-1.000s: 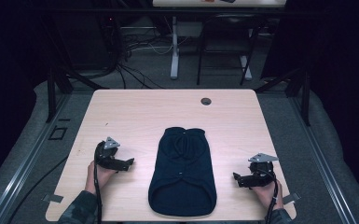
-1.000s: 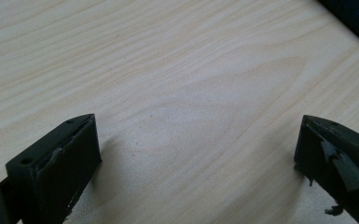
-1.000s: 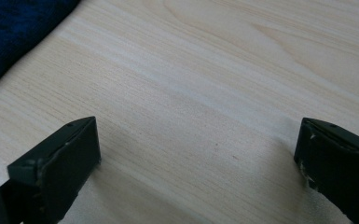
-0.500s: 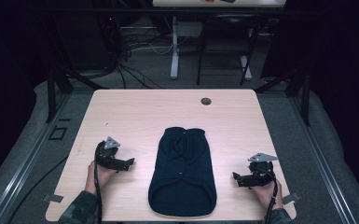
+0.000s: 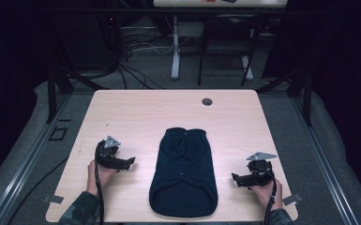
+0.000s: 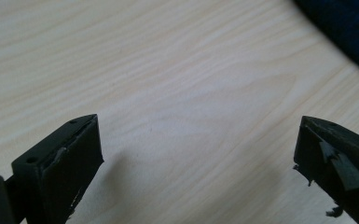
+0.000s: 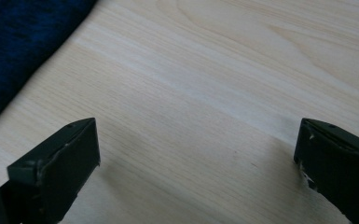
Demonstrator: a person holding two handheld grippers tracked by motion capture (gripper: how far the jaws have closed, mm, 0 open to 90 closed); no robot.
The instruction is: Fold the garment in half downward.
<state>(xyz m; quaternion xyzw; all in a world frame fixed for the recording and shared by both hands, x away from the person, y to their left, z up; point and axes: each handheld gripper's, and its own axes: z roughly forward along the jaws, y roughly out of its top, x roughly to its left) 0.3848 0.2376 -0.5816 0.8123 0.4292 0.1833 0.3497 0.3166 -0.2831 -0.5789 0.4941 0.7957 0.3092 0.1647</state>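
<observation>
A dark navy knitted garment (image 5: 184, 173) lies flat in the middle of the light wooden table (image 5: 136, 112), its wide hem toward the near edge. My left gripper (image 5: 130, 163) rests on the table to the garment's left, jaws pointing toward it and spread wide over bare wood (image 6: 200, 140). A corner of the garment (image 6: 349, 32) shows at the top right of the left gripper view. My right gripper (image 5: 235, 178) rests to the garment's right, also open with nothing between its jaws (image 7: 196, 154). The garment's edge (image 7: 18, 42) fills the upper left of the right gripper view.
A small round grommet hole (image 5: 207, 101) sits near the table's far edge. Beyond the table stand dark frame legs, cables and a white table leg (image 5: 175, 47) on a grey floor. Bare wood lies on both sides of the garment.
</observation>
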